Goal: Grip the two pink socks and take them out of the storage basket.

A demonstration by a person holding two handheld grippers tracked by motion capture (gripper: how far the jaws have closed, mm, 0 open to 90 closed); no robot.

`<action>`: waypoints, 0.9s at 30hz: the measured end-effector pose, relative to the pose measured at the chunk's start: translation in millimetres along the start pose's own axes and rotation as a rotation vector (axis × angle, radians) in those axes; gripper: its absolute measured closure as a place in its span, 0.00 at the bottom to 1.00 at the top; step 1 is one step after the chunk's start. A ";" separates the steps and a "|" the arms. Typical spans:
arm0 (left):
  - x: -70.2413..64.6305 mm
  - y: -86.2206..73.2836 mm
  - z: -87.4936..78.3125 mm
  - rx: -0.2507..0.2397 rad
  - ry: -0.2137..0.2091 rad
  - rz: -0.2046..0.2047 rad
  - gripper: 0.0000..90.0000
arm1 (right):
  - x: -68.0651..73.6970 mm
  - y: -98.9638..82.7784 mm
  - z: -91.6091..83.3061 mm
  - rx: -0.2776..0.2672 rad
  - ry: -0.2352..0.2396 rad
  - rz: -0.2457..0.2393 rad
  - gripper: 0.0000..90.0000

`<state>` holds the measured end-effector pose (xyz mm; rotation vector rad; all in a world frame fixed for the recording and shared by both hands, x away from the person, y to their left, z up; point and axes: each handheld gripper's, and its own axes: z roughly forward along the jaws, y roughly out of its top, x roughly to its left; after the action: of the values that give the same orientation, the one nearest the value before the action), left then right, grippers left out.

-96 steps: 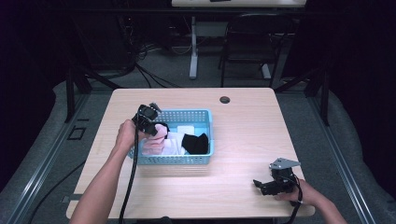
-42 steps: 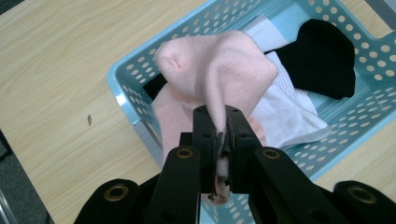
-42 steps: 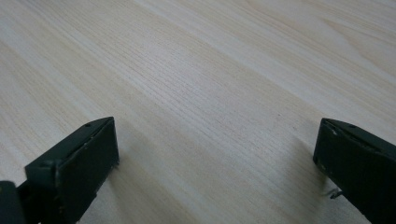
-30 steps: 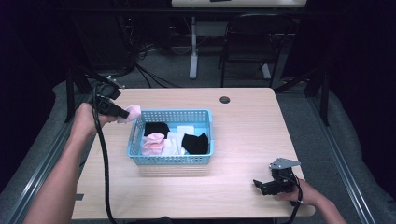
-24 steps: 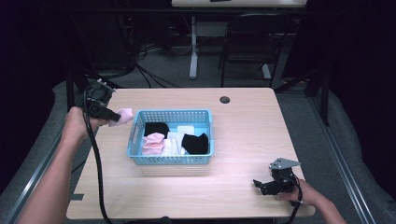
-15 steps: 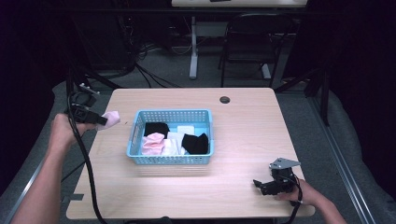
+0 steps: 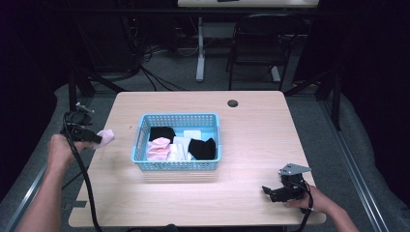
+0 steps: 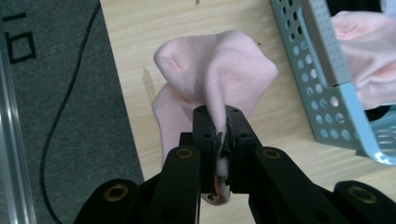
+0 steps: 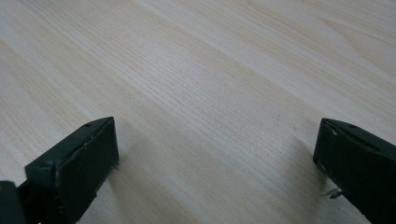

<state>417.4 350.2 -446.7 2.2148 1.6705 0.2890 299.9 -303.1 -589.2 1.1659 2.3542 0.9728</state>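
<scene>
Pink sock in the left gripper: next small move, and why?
Probably lower it a little further and open the jaws. The left gripper is shut on the pink sock, already outside the blue basket, over bare table near its left edge. The right gripper sits open and idle on the table.

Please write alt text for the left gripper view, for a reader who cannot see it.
The left claw is shut on a pink sock, which bunches up beyond its black jaws over a light wooden table. To the right is the corner of a blue basket holding more pink cloth; grey floor with a black cable lies to the left.
</scene>
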 end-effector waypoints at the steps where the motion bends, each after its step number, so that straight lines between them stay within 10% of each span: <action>1: 2.5 -4.4 6.0 0.005 0.001 -0.018 0.94 | 0.0 0.0 0.0 0.000 0.000 0.000 0.00; 21: -0.3 -29.9 79.0 0.065 -0.087 -0.082 0.89 | 0.0 0.0 0.0 0.000 0.000 -0.001 0.00; 27: -18.0 -13.0 22.3 -0.073 -0.084 -0.040 0.34 | 0.1 0.0 -0.3 0.002 -0.002 -0.001 0.00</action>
<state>408.9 332.7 -471.4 2.1085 1.6315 0.2401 299.8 -303.1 -589.0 1.1655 2.3548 0.9680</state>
